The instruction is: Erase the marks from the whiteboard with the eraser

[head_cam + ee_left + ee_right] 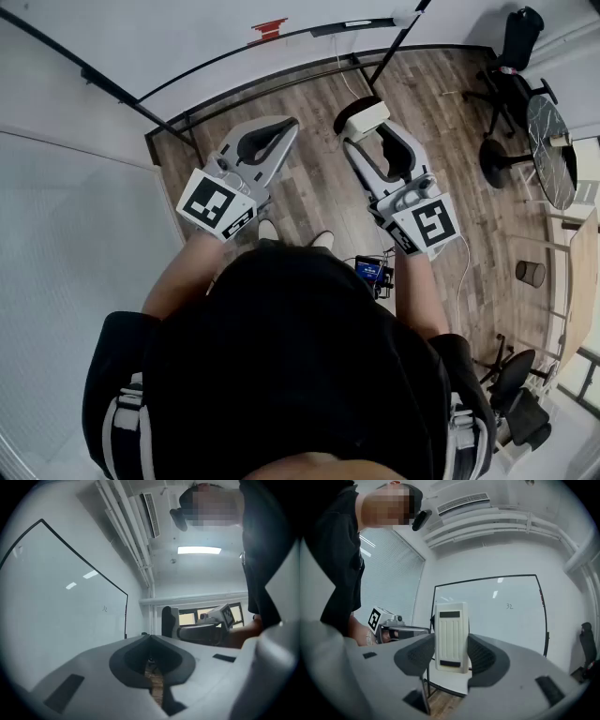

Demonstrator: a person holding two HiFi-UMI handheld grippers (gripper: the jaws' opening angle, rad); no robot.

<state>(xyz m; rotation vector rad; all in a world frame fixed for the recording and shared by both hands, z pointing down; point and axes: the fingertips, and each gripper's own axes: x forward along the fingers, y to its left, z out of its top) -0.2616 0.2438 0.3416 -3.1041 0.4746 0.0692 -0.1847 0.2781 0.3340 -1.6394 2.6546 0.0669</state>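
The right gripper is clamped on a cream rectangular plastic eraser with ribbed face. Its two grey jaws press the eraser's long sides, and the eraser stands upright between them, poking out past the tips. It is held in the air, apart from the black-framed whiteboard on a stand, which stands farther off, facing the gripper. One small handwritten mark sits high on the right part of the board; it looks like "32". The surface around it is bare white.

The left gripper has its jaws together with nothing between them – the tips meet, and only a sliver of brown wood-plank floor shows through the gap below them. From its view the board lies to the left, seen at a slant, with the same small mark near its far edge.

In the head view both grippers are held out in front of the person in a black shirt, side by side and near each other – the left one on the left, the right one with the eraser at its far end. A black office chair stands at the far right
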